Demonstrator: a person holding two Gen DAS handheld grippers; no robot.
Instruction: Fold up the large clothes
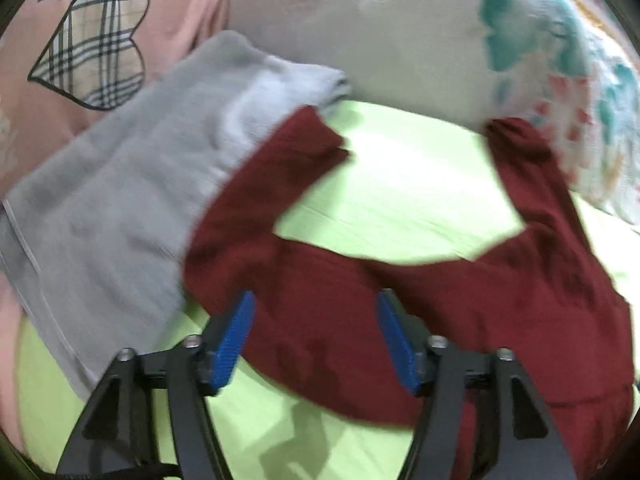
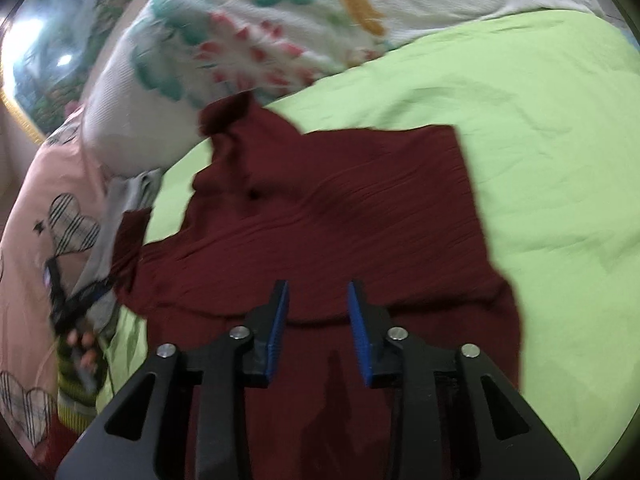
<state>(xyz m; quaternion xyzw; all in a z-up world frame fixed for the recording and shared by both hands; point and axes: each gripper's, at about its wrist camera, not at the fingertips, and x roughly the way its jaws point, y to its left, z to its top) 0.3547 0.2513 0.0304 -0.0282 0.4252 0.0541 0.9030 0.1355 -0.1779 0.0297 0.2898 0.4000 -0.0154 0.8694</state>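
Left gripper (image 1: 314, 336): jaws wide apart, nothing between the blue pads (image 1: 236, 344); they hang above the near edge of the maroon garment without touching it.
Right gripper (image 2: 318, 332): jaws partly open, a clear gap between the blue pads (image 2: 280, 334); nothing gripped, maroon cloth lies beneath and ahead of them.
Maroon garment (image 2: 340, 216): large ribbed top, spread flat on the bed directly ahead of both pairs of jaws; two sleeves (image 1: 304, 152) reach away from the left jaws, one to either side of an open patch of sheet; a folded edge runs across just ahead of the right jaws.
Bed sheet (image 2: 552, 152): lime green, carries the garment; bare to the right of the right jaws.
Grey cloth (image 1: 132, 184): folded, left of the left jaws, its edge under one maroon sleeve.
Pink bedding (image 1: 36, 128): beyond the grey cloth, far left, with a plaid heart (image 1: 96, 40) print.
Floral pillow (image 2: 248, 40): white with teal and red print, beyond the garment.
Left gripper in right wrist view: blurred, at far left, with a hand (image 2: 82, 350) on it.
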